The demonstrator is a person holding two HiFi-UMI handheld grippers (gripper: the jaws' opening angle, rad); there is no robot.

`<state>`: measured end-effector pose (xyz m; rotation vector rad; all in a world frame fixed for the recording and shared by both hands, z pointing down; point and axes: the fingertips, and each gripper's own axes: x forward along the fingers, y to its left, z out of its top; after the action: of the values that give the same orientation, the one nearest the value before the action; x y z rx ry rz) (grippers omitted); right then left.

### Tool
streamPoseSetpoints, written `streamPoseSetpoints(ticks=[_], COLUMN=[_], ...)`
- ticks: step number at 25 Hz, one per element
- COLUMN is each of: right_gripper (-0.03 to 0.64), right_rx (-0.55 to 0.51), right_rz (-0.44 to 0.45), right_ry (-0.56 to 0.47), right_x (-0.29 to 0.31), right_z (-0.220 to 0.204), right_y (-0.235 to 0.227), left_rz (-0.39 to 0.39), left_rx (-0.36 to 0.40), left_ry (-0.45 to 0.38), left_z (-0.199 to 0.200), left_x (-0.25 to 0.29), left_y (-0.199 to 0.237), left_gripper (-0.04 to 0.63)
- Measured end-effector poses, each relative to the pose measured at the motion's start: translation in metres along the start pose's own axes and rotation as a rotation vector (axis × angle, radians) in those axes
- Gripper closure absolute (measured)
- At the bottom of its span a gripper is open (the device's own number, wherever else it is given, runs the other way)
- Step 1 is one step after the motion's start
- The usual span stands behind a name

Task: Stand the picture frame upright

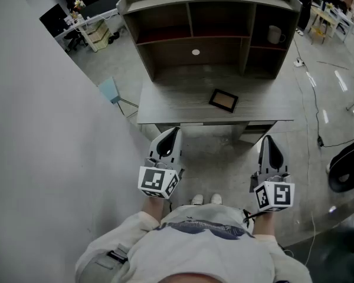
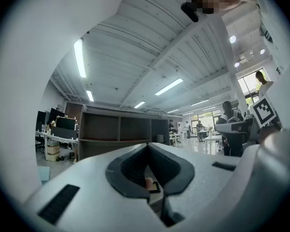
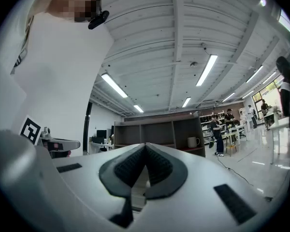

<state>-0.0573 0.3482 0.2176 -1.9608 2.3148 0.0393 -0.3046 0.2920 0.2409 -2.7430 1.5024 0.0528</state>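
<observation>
A small dark picture frame (image 1: 223, 100) with a brown inside lies flat on the grey desk (image 1: 165, 108), right of its middle. Through the left jaws' gap a bit of the picture frame (image 2: 155, 187) shows in the left gripper view. My left gripper (image 1: 174, 130) hangs shut and empty in front of the desk's front edge, left of the frame. My right gripper (image 1: 268, 138) is also shut and empty, below the desk's right front corner. Both are well short of the frame. Seen along the jaws, the left gripper (image 2: 147, 146) and right gripper (image 3: 145, 145) point level toward the shelves.
A hutch of open shelves (image 1: 194, 34) stands on the desk's back; a white mug (image 1: 275, 35) sits in its right compartment. A light wall (image 1: 41, 146) runs close on the left. A blue stool (image 1: 110, 89) stands by the desk's left end. Cables (image 1: 310, 99) trail on the floor at right.
</observation>
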Motion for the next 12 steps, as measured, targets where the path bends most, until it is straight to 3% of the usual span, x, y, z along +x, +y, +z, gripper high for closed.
streamPoseSetpoints(ticks=[12], right_gripper=[0.620], right_rx=[-0.021], right_rz=[-0.001], right_ry=[0.017], right_x=[-0.0030], right_z=[-0.0041], right_y=[-0.0016], left_rz=[0.005], left_rx=[-0.012], left_ry=[0.012], left_z=[-0.0049], left_x=[0.0025], left_y=[-0.0015], left_gripper=[0.589])
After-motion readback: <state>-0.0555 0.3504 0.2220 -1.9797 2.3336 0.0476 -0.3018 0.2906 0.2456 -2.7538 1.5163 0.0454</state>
